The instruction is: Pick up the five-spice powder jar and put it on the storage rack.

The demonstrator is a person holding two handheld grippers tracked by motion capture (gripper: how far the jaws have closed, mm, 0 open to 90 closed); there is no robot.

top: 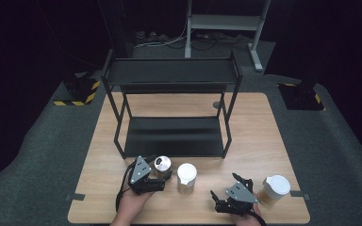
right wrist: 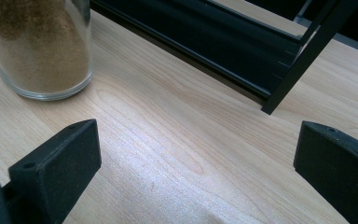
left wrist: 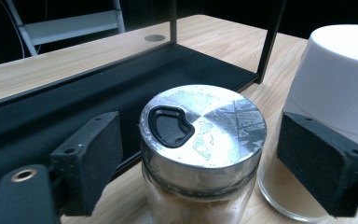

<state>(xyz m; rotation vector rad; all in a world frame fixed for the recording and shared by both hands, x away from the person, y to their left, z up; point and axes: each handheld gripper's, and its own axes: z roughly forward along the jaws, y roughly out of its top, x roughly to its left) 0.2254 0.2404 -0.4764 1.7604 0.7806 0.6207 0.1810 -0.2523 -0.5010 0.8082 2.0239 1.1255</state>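
A glass jar with a silver shaker lid [top: 162, 164] [left wrist: 203, 126], holding brown powder, stands on the wooden table [top: 264, 141] just in front of the black rack. My left gripper [top: 162, 172] [left wrist: 200, 161] is open, one jaw on each side of this jar with a gap to both. Close on its right stands a white-lidded jar [top: 186, 177] [left wrist: 340, 79] of the same powder. My right gripper [top: 226, 186] [right wrist: 196, 158] is open over bare wood near the front edge, with nothing between its jaws. A glass jar of powder [right wrist: 42, 46] sits ahead of it to the left.
A black two-tier metal rack [top: 169, 134] [left wrist: 51, 112] [right wrist: 223, 42] stands mid-table, both shelves bare. Another white-lidded jar [top: 275, 189] sits at the front right, next to my right gripper. Dark carpet, a desk frame [top: 224, 23] and hazard-striped bases surround the table.
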